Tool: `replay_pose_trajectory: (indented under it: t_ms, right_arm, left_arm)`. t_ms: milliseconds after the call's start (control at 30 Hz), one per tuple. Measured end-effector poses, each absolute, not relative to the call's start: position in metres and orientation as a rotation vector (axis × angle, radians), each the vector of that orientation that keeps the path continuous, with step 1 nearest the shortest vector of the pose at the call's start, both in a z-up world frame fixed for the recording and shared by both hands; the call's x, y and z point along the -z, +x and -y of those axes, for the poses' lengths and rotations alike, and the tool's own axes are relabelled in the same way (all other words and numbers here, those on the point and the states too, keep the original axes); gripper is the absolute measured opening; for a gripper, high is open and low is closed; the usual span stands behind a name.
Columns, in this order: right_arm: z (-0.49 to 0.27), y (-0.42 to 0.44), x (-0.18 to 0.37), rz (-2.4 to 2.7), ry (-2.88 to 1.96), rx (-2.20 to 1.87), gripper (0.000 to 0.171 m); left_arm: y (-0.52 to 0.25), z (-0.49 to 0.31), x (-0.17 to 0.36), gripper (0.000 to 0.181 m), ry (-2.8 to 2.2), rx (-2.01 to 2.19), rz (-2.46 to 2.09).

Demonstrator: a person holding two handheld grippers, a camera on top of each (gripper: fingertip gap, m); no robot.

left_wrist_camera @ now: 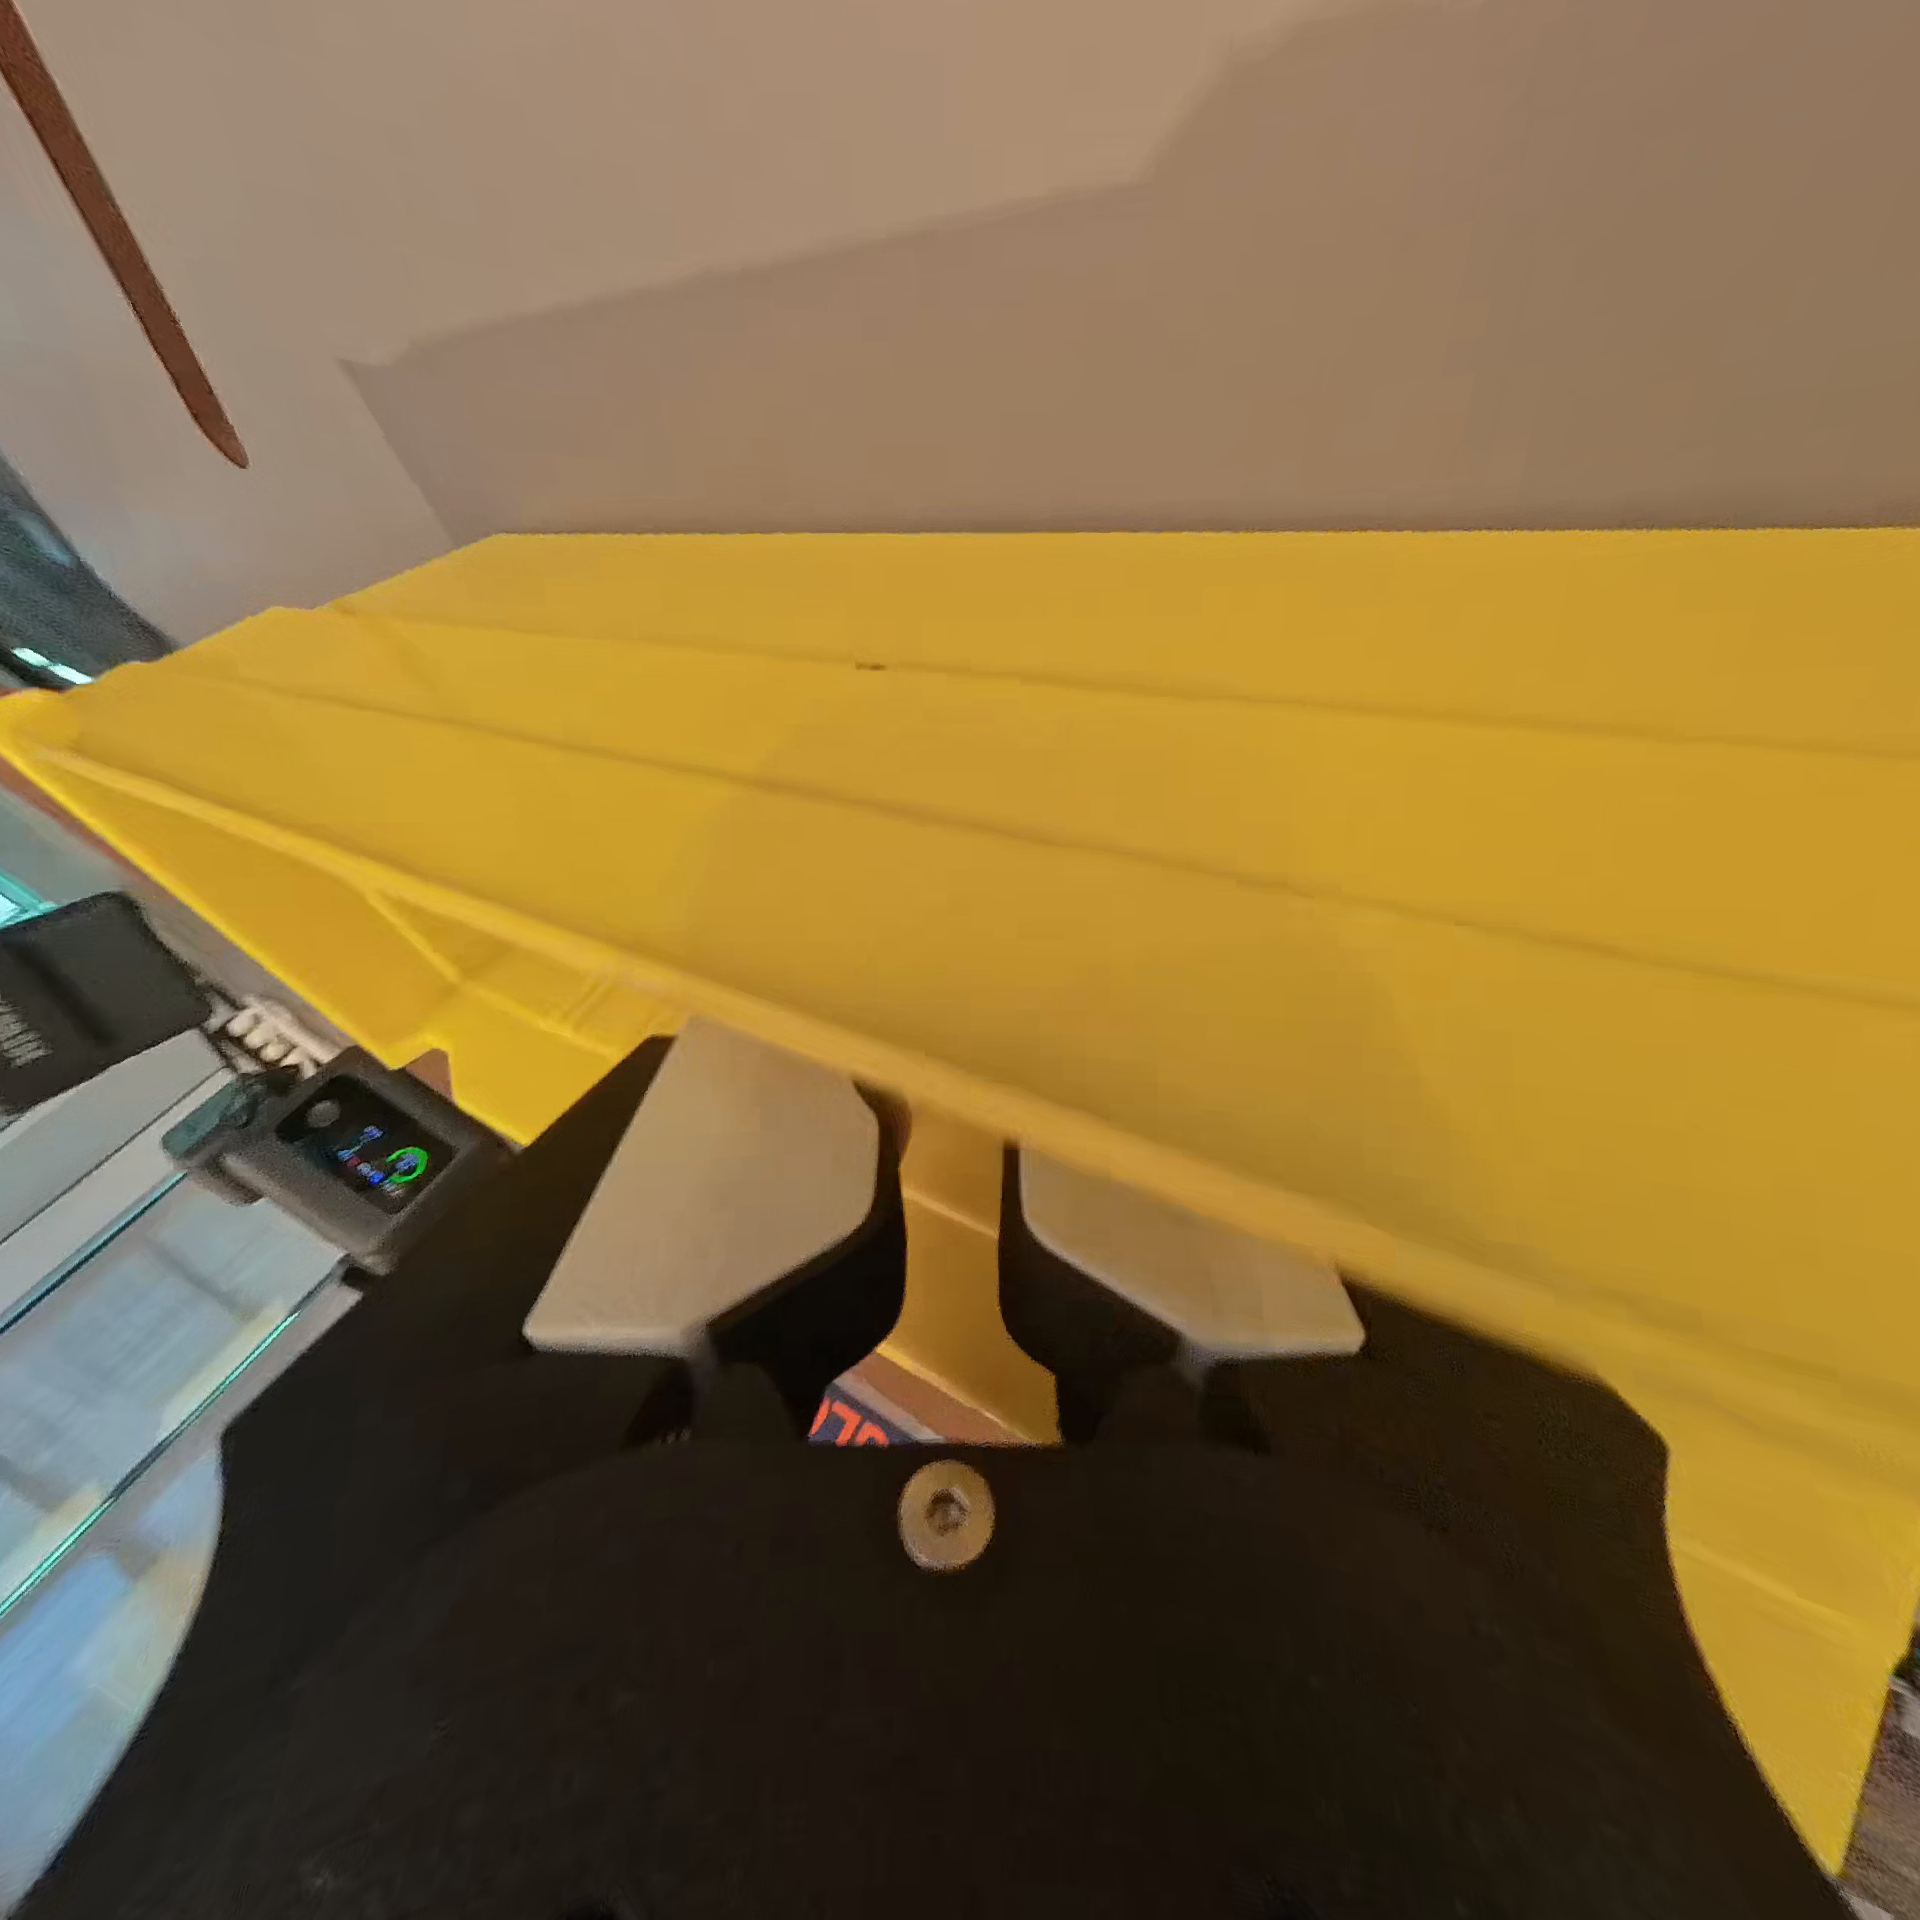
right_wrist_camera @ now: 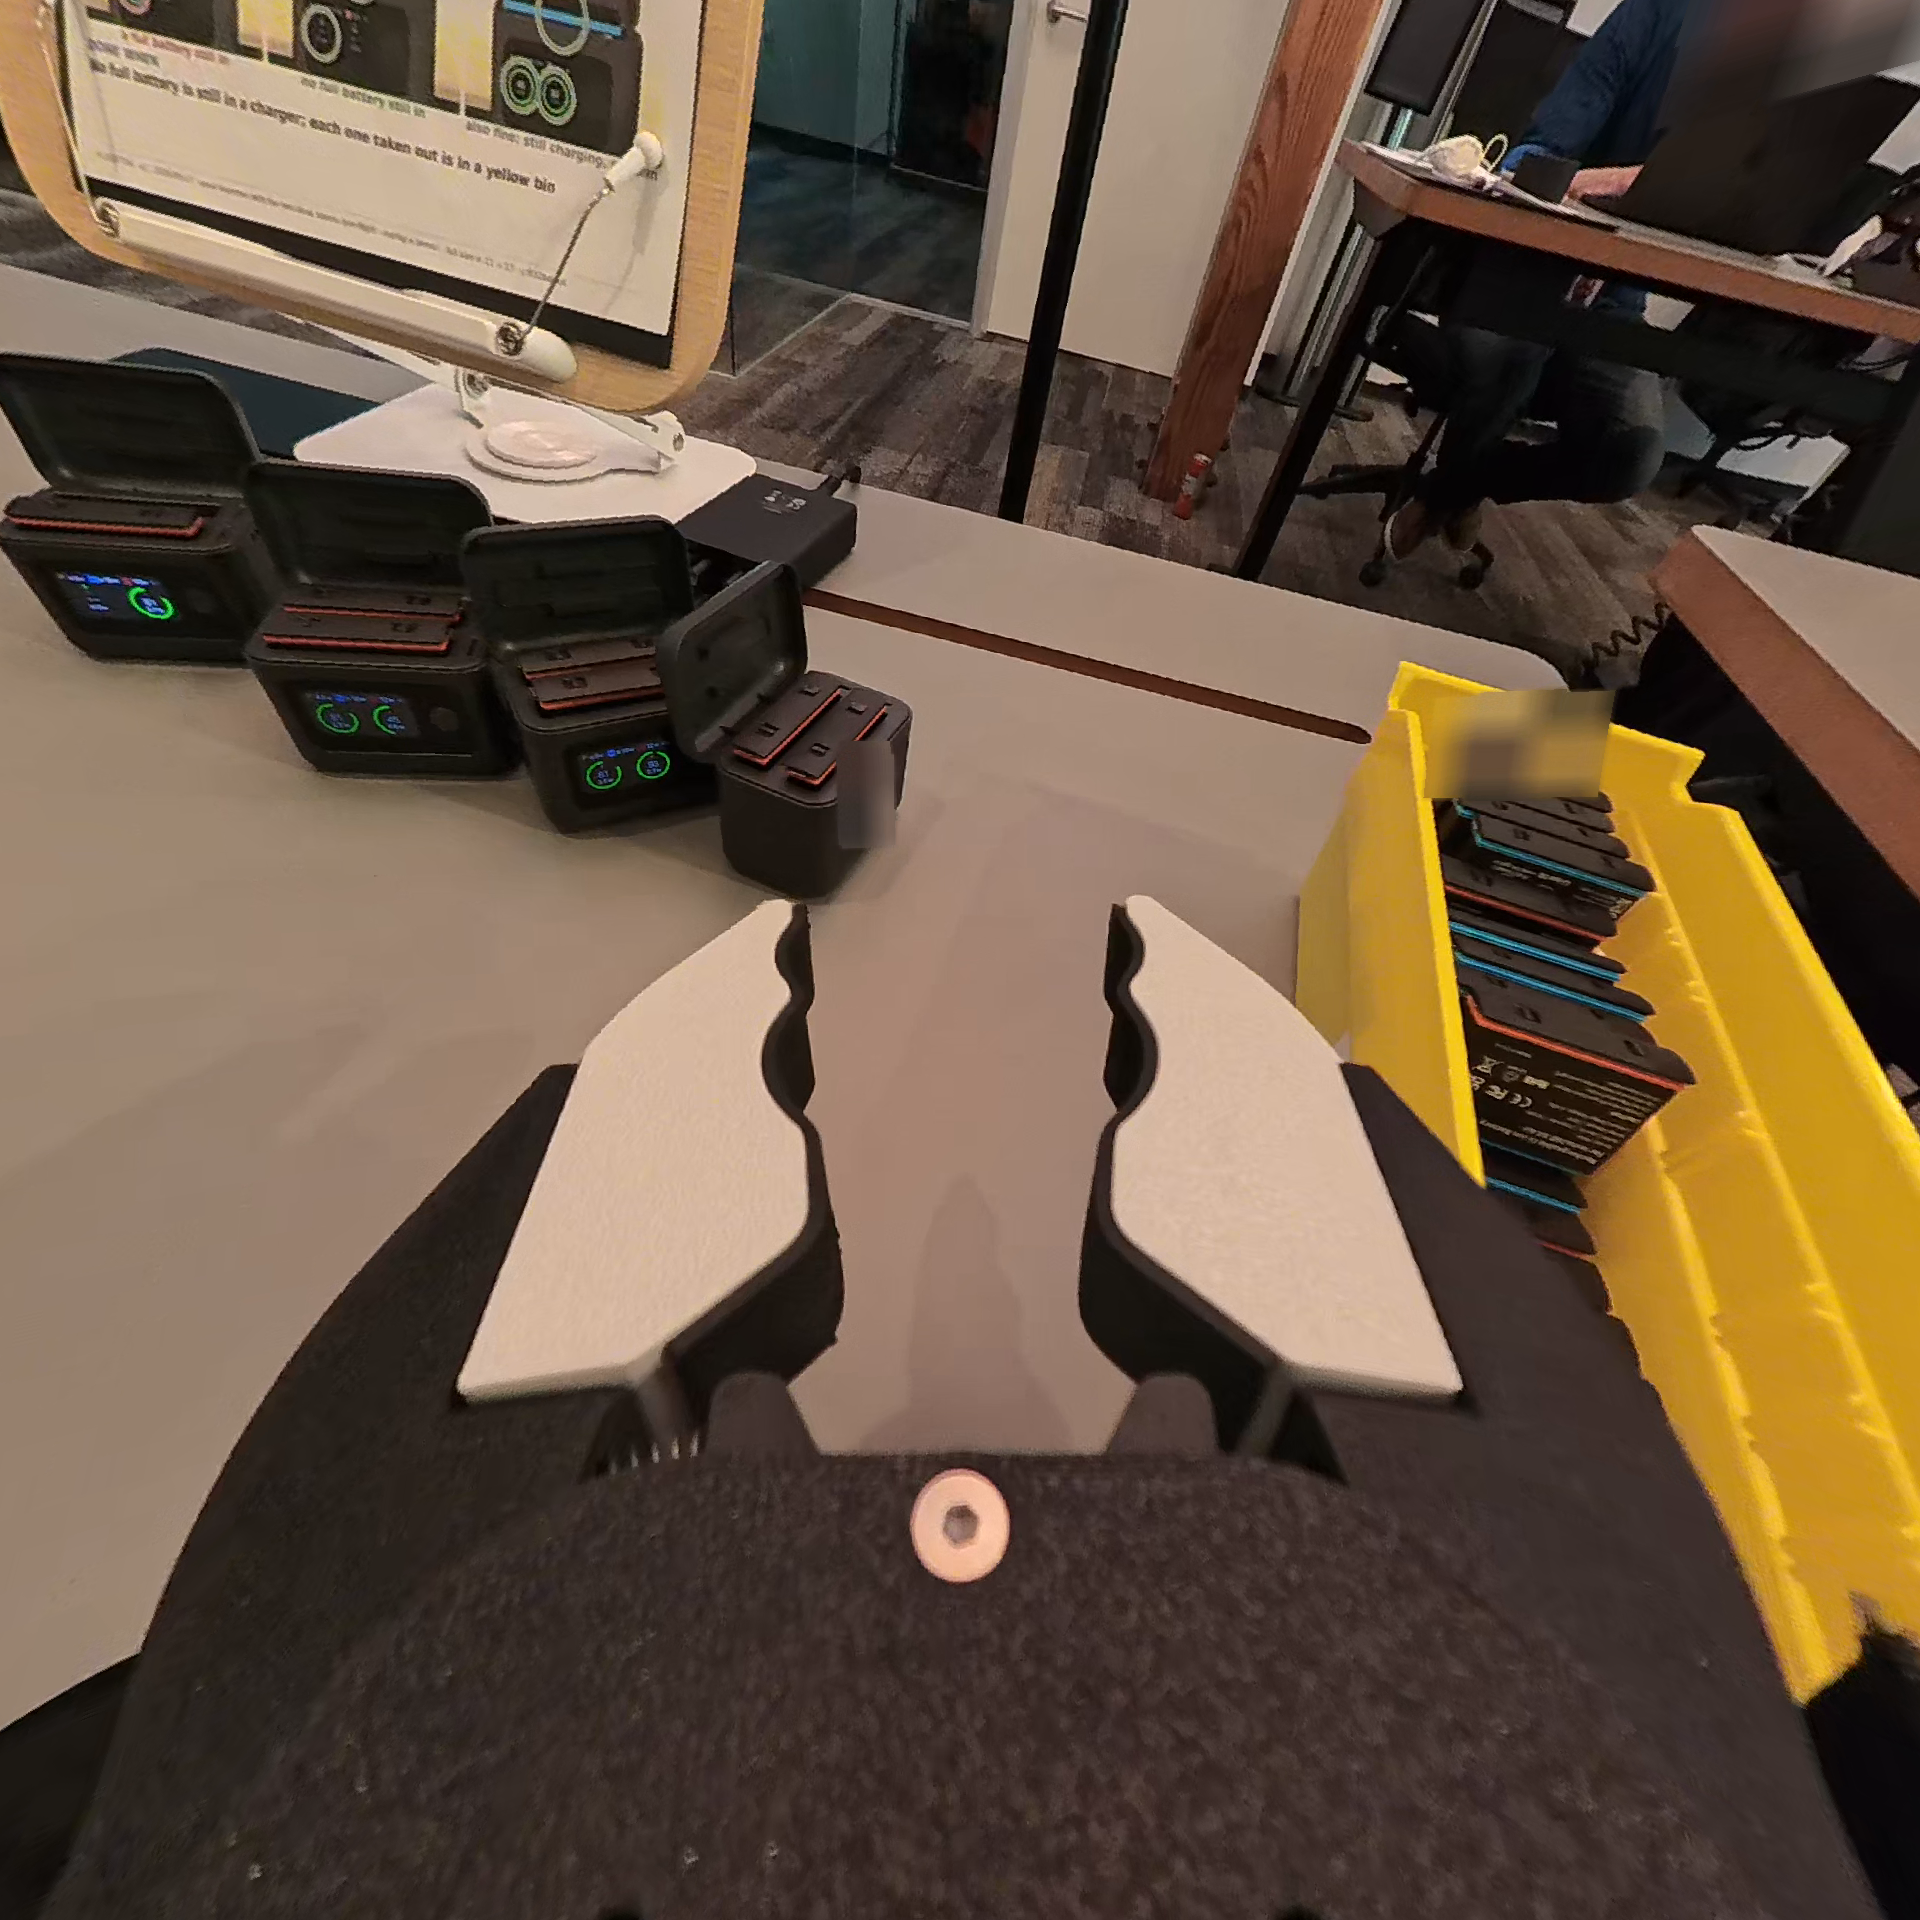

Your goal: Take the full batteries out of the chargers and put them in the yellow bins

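Right now my left gripper [left_wrist_camera: 951, 1216] is closed on a thin wall of a yellow bin [left_wrist_camera: 1247, 883], which tilts up and fills most of the left wrist view; the fingers [left_wrist_camera: 727, 1184] press that wall from both sides. My right gripper [right_wrist_camera: 956, 1091] hangs over the grey desk [right_wrist_camera: 312, 1039] with its jaws apart and nothing between them. A second yellow bin [right_wrist_camera: 1704, 1195] sits just beside it on the right, holding a row of black batteries [right_wrist_camera: 1558, 1049] on edge. Four chargers [right_wrist_camera: 582, 717] stand well ahead to the left with lids up, batteries showing in their slots.

From the left wrist view I cannot see inside the tilted bin. One charger screen [left_wrist_camera: 364, 1153] peeks out below it, blurred. The nearest charger's front is covered by a mosaic patch.

Behind the chargers stands a framed sheet on a white stand [right_wrist_camera: 416, 156], and a black power brick [right_wrist_camera: 774, 530]. A person [right_wrist_camera: 1621, 208] sits at a wooden desk far back.
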State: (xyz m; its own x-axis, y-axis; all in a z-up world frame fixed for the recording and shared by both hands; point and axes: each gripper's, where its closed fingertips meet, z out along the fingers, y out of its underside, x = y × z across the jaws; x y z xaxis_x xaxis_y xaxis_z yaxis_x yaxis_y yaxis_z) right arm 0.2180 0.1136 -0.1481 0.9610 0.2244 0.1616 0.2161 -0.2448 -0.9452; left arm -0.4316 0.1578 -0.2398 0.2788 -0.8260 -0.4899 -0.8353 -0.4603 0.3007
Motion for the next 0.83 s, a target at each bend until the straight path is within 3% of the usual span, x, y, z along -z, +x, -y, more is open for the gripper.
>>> replay_pose_trajectory:
  t_ms: [33, 133, 200, 533, 733, 833]
  right_arm:
    - [-0.113, 0.218, 0.148, 0.323, -1.830, -0.009, 0.054]
    - [-0.111, 0.220, 0.149, 0.315, -1.831, -0.017, 0.054]
    - [-0.110, 0.222, 0.150, 0.306, -1.833, -0.031, 0.054]
    - [-0.111, 0.212, 0.151, 0.321, -1.825, -0.065, 0.053]
    - [-0.107, 0.214, 0.151, 0.323, -1.827, -0.060, 0.053]
    - [-0.105, 0.218, 0.152, 0.311, -1.830, -0.058, 0.052]
  left_arm:
    - [-0.431, -0.157, 0.240, 0.014, -2.521, -0.888, -1.615]
    - [-0.430, -0.154, 0.239, 0.014, -2.538, -0.791, -1.629]
    - [-0.429, -0.153, 0.237, 0.002, -2.550, -0.739, -1.590]
    - [-0.424, -0.149, 0.229, 0.000, -2.525, -0.681, -1.568]
    - [-0.424, -0.147, 0.241, 0.031, -2.582, -0.704, -1.548]
    - [-0.420, -0.145, 0.246, 0.033, -2.573, -0.782, -1.550]
